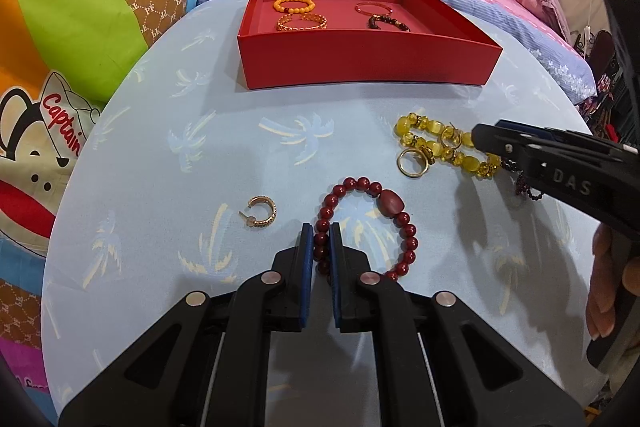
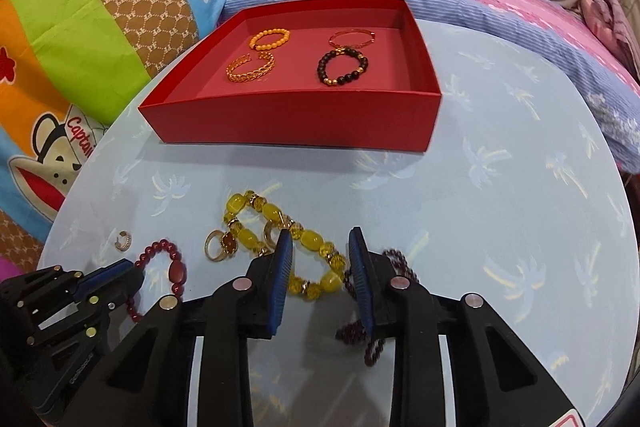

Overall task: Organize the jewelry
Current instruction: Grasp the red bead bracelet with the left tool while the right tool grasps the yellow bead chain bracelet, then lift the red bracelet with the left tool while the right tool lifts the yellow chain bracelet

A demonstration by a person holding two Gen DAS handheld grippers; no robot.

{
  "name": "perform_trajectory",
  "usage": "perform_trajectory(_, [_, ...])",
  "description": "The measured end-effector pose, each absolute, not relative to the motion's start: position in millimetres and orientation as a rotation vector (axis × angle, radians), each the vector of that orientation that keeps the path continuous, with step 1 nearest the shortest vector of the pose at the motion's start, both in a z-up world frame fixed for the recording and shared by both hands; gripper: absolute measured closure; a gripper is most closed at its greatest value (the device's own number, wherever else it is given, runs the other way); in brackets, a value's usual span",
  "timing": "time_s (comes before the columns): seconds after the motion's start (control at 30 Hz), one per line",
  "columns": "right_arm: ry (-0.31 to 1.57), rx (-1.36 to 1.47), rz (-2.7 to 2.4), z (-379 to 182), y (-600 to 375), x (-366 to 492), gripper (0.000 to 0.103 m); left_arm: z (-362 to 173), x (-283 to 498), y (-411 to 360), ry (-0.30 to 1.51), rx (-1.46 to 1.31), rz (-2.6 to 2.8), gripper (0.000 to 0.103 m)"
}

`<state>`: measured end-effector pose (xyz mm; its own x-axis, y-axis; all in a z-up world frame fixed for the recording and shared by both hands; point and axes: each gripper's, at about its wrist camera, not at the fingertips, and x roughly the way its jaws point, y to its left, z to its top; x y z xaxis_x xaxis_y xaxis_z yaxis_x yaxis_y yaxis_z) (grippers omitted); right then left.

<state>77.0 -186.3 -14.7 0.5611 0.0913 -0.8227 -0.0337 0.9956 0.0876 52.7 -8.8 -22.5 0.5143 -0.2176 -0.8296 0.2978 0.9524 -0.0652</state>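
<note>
My left gripper [image 1: 321, 231] is shut on the near-left side of a dark red bead bracelet [image 1: 394, 207] that lies on the pale blue round table [image 1: 280, 131]. My right gripper [image 2: 320, 233] stands open over a yellow bead bracelet [image 2: 236, 205], with part of the strand between its fingers and the pads clear of it. A red open box [image 2: 300, 119] at the back of the table holds several bracelets. In the left wrist view the right gripper [image 1: 480, 137] reaches in from the right over the yellow bracelet [image 1: 402, 125].
A gold hoop earring [image 1: 260, 213] lies left of the red bracelet. A gold ring [image 2: 218, 247] and a second hoop [image 2: 272, 233] rest by the yellow bracelet. A dark purple bead string [image 2: 396, 259] lies under my right finger. Colourful bedding [image 1: 80, 7] surrounds the table.
</note>
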Motion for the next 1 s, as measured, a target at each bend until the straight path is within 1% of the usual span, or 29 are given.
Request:
perform_trajectory(0.1, [0.989,0.034,0.101,-22.1,-184.8,82.6,0.085,-22.7,53.5,-8.5,0.984,0.086,-0.312,0.095])
perform_trajectory(0.27, [0.990,0.018,0.125,-25.5,-182.1,76.4,0.089,-22.8,54.1,-8.6,0.982,0.087,-0.312,0.095])
perform_trajectory(0.4, [0.992,0.027,0.133,-26.1,-181.2,69.5,0.093,-22.8,54.1,-9.5,0.981,0.091,-0.310,0.095])
perform_trajectory(0.67, [1.004,0.079,0.142,-20.4,-179.8,54.9,0.094,-21.2,55.8,-7.1,1.000,0.065,-0.321,0.095])
perform_trajectory(1.0, [0.937,0.129,0.166,22.9,-175.1,40.8,0.094,-15.0,52.3,-6.4,1.005,0.048,-0.348,0.095])
